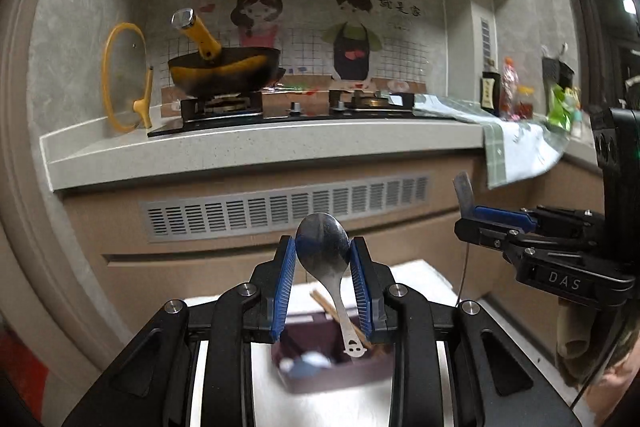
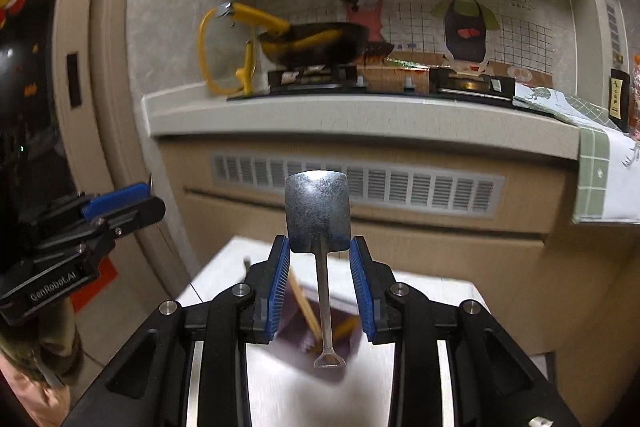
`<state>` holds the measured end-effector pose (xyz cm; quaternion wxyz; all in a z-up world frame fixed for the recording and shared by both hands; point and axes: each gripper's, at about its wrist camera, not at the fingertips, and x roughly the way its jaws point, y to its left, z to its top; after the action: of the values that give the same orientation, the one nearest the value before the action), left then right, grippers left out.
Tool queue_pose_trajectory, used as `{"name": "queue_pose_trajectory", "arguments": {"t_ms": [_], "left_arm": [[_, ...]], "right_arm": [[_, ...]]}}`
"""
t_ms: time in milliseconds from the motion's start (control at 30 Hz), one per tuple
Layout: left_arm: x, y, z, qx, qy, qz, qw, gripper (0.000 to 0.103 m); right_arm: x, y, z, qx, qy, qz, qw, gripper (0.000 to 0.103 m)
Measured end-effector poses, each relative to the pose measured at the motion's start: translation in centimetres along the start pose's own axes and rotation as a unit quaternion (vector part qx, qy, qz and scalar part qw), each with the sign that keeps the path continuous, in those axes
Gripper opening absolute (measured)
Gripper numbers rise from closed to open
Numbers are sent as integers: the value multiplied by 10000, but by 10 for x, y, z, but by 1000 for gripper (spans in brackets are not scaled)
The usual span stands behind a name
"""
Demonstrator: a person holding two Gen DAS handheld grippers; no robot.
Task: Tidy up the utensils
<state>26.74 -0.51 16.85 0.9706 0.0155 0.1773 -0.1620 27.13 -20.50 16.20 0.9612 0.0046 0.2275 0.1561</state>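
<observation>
My left gripper (image 1: 323, 247) is shut on the bowl of a steel spoon (image 1: 322, 247); its handle hangs down toward me. Below it, blurred, lies a dark maroon utensil box (image 1: 336, 367) with wooden chopsticks (image 1: 324, 301) in it. My right gripper (image 2: 319, 247) is shut on the square blade of a small steel shovel-shaped spoon (image 2: 317, 211), handle hanging down over the same box (image 2: 300, 331) and chopsticks (image 2: 304, 301). In the left wrist view the right gripper (image 1: 472, 215) shows at the right edge with that blade sticking up. The left gripper (image 2: 132, 203) appears at the left in the right wrist view.
A kitchen counter (image 1: 260, 151) runs ahead with a gas hob, a yellow-handled wok (image 1: 224, 71) and a glass lid (image 1: 124, 79) leaning on the wall. A checked cloth (image 1: 516, 147) hangs over the counter edge by bottles (image 1: 508, 91). A white table (image 2: 224, 267) is below.
</observation>
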Motion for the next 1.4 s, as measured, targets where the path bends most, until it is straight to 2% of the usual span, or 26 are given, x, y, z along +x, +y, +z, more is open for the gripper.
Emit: {"name": "queue_pose_trajectory", "arguments": {"t_ms": [100, 200, 400, 533, 567, 633, 667, 700, 800, 833, 1000, 1067, 1167, 1300, 1400], "left_arm": [[29, 15, -1, -143, 133, -30, 9998, 29], [57, 25, -13, -232, 299, -20, 9993, 29], [107, 32, -56, -416, 778, -132, 9960, 29], [129, 36, -82, -636, 1177, -343, 9904, 31], [131, 36, -88, -680, 1247, -352, 9892, 33], [131, 37, -96, -799, 1369, -371, 9867, 42], [127, 37, -98, -832, 1380, -347, 9863, 48], [121, 37, -99, -851, 1361, -306, 9866, 49], [92, 32, -97, -838, 1201, -171, 9891, 51], [80, 31, -97, -869, 1139, -64, 9897, 55], [14, 15, -112, -866, 795, 447, 9921, 70], [-10, 2, -125, -777, 646, 682, 9925, 80], [-36, -17, -148, -639, 615, 880, 9922, 88], [-61, -41, -181, -543, 777, 1141, 9889, 102], [-75, -58, -198, -360, 888, 1404, 9855, 103]], "right_arm": [[30, -6, 2, 247, 166, 74, 9995, 29], [57, -6, -9, 279, 172, 3, 9995, 29], [101, -2, -44, 221, 595, -80, 9980, 29], [121, -4, -70, 368, 950, -81, 9948, 30], [124, -4, -76, 379, 1045, -94, 9938, 31], [124, -4, -85, 366, 1175, -99, 9923, 44], [121, -4, -89, 360, 1185, -144, 9922, 57], [116, -4, -91, 362, 1141, -197, 9926, 61], [89, -1, -95, 295, 1002, -257, 9942, 62], [77, -1, -96, 289, 949, -288, 9947, 63], [10, 1, -106, 361, 531, -532, 9965, 91], [-12, 7, -115, 304, 343, -704, 9965, 100], [-39, 13, -141, 211, 202, -871, 9958, 103], [-57, 19, -176, 69, 463, -1212, 9915, 103], [-64, 20, -195, 143, 618, -1322, 9892, 103]]}}
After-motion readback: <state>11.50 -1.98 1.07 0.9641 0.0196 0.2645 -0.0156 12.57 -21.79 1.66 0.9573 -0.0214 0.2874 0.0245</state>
